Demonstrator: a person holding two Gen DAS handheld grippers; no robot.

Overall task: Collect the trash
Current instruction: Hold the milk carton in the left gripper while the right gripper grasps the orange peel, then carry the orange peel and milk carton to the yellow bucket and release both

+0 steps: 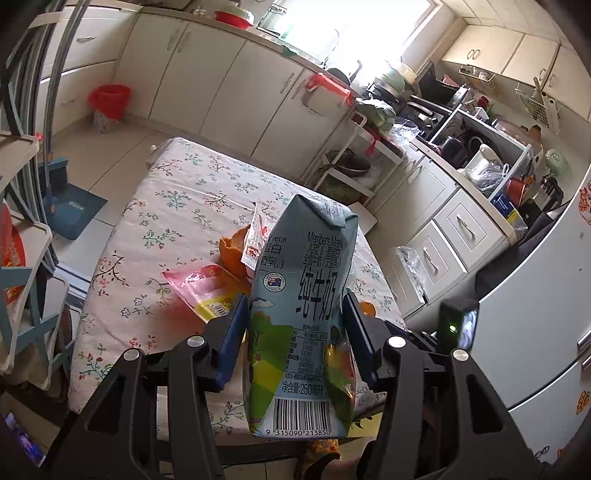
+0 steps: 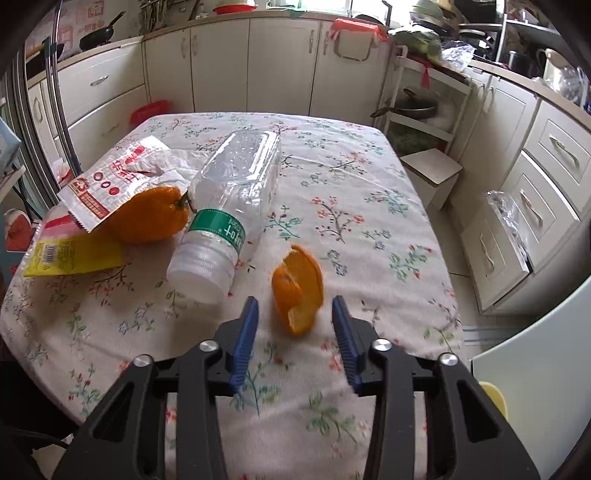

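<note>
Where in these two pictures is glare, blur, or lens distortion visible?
Left wrist view: the window is blown out white, and cabinet lines bend strongly. Right wrist view: lighting is even, the orange peel looks slightly smeared, and the table edges curve.

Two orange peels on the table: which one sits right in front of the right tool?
The small curled peel, alone on the cloth just ahead of the right tool. The bigger peel lies off to the left, half under a torn wrapper.
</note>
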